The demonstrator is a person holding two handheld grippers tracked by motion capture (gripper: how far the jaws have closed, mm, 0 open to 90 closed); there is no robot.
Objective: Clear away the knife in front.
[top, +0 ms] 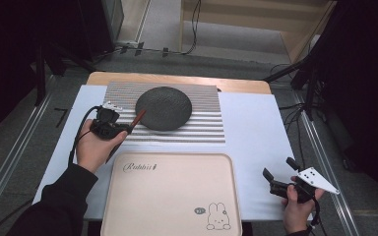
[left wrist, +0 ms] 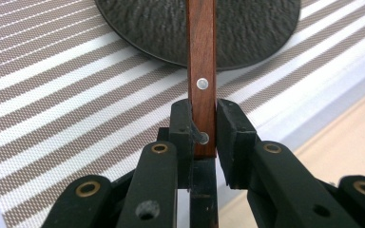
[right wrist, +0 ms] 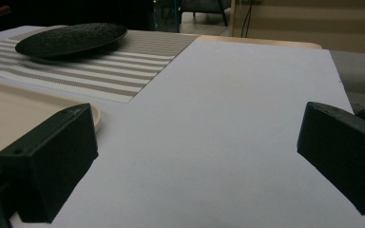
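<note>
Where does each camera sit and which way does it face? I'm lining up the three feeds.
High view: above the person's side, looking forward and down on the table; both forearms and hands show.
Left gripper view: on the left gripper, facing the dark plate; its jaws clamp a wooden handle.
Right gripper view: on the right gripper, low over the white sheet; its jaws stand apart.
All share the plate and striped mat.

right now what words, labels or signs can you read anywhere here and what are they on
"Rabbit" in dark script, on the beige tray, near its far left corner.
A small speech bubble beside the rabbit drawing on the tray's near right corner: too small to read.
A dark mark on the floor left of the table: looks like a "7", but unclear.
Nothing readable on the striped mat, the dark plate or either gripper.
</note>
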